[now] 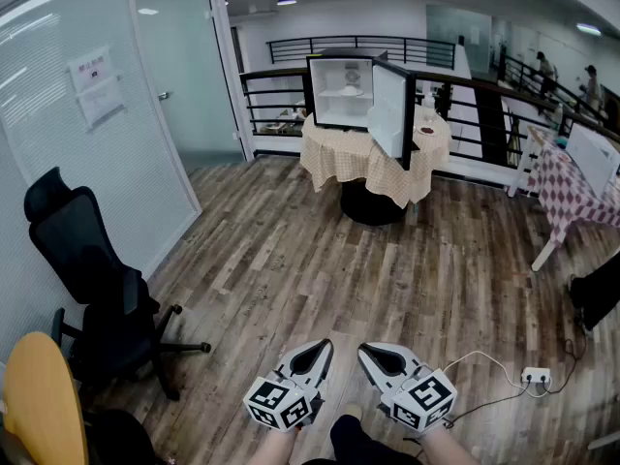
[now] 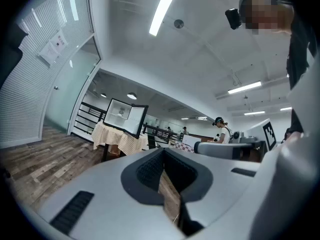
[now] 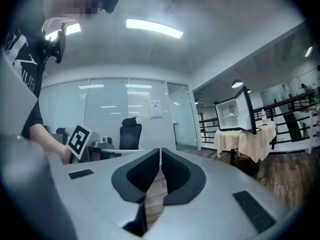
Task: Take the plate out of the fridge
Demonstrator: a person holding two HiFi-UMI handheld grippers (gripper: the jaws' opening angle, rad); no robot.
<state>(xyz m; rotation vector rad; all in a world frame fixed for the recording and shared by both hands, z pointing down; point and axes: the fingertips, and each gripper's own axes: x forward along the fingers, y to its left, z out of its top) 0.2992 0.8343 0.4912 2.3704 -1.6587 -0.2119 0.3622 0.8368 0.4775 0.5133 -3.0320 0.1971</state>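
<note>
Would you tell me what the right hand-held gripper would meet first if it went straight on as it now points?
Nothing near: the right hand-held gripper, jaws shut, points over wooden floor. The way looks free up to the glass wall, left of the fridge, though depth is unclear.

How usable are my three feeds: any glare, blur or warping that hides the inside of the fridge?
Head view: sharp, evenly lit, edges bowed; the fridge is small, its white inside bright. Left gripper view: heavy fisheye, dark corners, ceiling light flares, left claw fills the foreground. Right gripper view: same warping, fridge small but clear.
</note>
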